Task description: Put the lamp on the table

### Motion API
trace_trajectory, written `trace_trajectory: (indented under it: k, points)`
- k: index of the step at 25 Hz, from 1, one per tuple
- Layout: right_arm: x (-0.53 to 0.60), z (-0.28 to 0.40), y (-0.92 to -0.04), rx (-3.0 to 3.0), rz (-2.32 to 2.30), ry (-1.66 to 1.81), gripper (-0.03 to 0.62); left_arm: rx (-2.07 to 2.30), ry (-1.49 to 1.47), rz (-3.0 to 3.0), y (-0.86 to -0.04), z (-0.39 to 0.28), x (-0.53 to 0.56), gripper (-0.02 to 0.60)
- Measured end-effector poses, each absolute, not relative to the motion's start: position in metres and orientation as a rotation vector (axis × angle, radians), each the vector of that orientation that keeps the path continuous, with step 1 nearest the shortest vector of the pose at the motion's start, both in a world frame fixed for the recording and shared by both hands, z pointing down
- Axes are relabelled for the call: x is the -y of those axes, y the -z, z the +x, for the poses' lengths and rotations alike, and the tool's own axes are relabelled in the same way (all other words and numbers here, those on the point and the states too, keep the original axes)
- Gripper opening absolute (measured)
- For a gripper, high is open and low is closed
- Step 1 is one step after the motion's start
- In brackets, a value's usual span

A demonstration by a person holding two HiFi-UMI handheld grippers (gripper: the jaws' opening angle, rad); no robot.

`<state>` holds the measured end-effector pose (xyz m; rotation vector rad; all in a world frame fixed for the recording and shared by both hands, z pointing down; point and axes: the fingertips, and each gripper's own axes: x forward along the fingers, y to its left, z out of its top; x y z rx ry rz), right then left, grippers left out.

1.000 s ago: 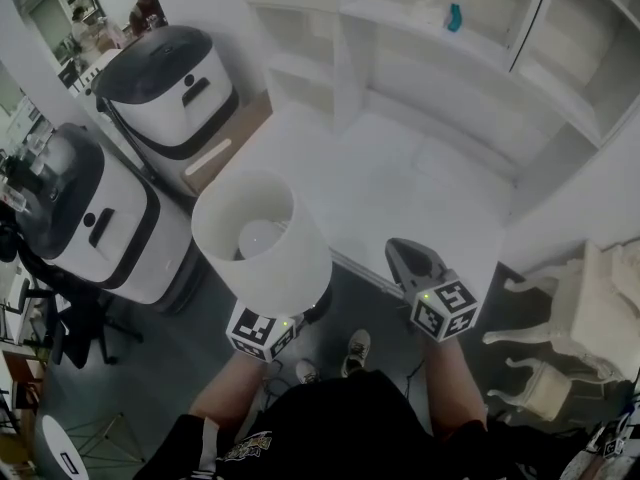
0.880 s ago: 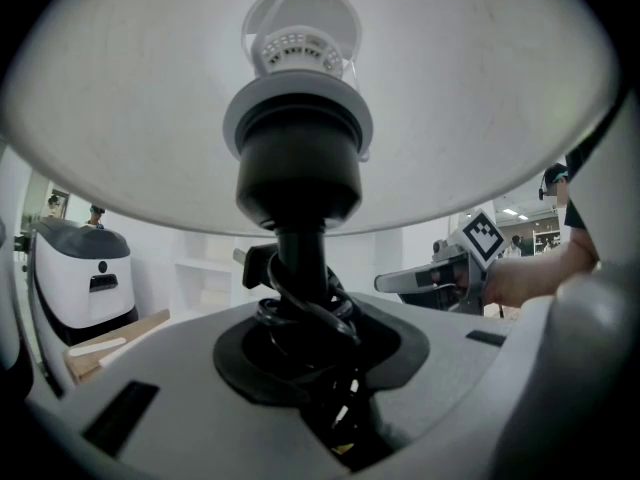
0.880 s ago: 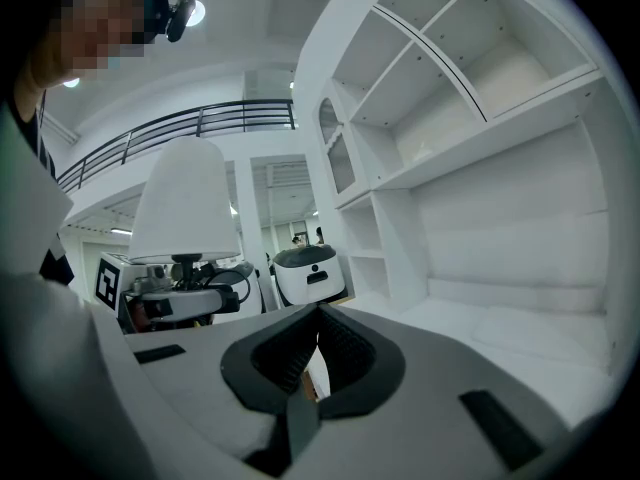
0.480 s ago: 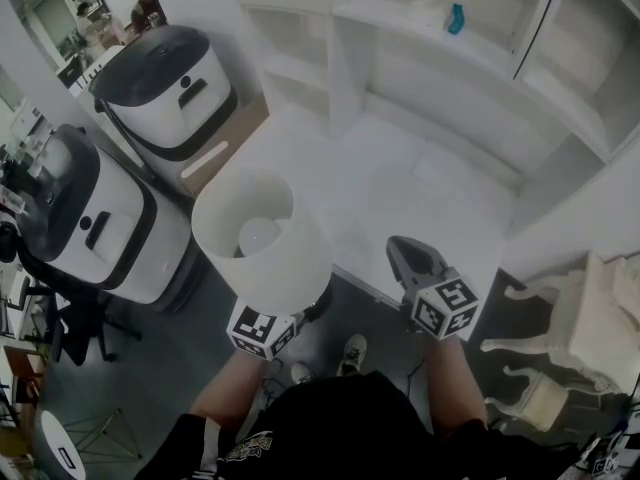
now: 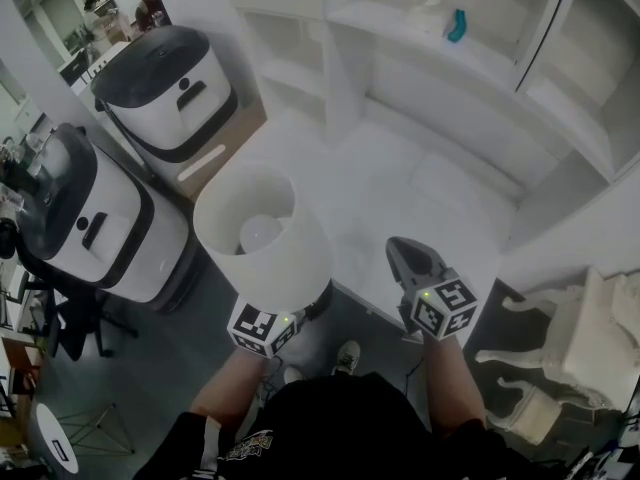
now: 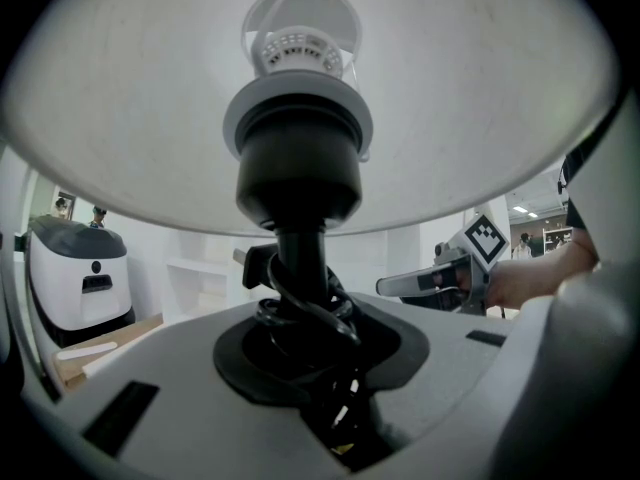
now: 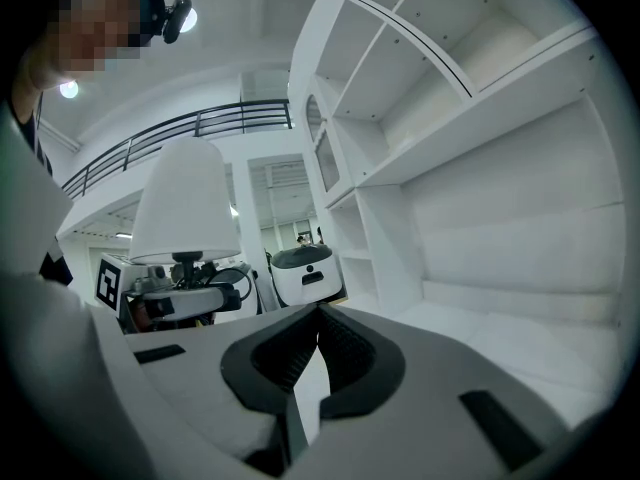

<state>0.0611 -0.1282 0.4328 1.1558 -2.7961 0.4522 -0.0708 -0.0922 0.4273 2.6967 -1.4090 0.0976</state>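
Observation:
The lamp has a white drum shade, a bulb inside and a black stem with its cord wound round it. It stands upright in my left gripper, which is shut on the lamp's stem below the shade. In the head view the shade hides those jaws and only the marker cube shows. The lamp hangs over the floor, just before the near edge of the white table. My right gripper is held level to the lamp's right. It is shut and empty, its tips over the table's edge.
Two white and black rounded machines stand at the left, with a cardboard box beside them. White shelving rises behind the table, with a teal item on it. Ornate white furniture stands at the right.
Both grippers, with the lamp still held, have moved a little forward toward the table. The table and shelves now sit slightly nearer in the head view.

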Motion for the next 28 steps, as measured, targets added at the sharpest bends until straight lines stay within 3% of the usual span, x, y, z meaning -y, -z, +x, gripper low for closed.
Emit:
trace_trajectory:
  k: [28]
  points:
    - [0.157,0.104,-0.432,2.857,1.118,-0.479,0.025,1.436,-0.146,2.704,-0.420,-0.018,0.130,0.114]
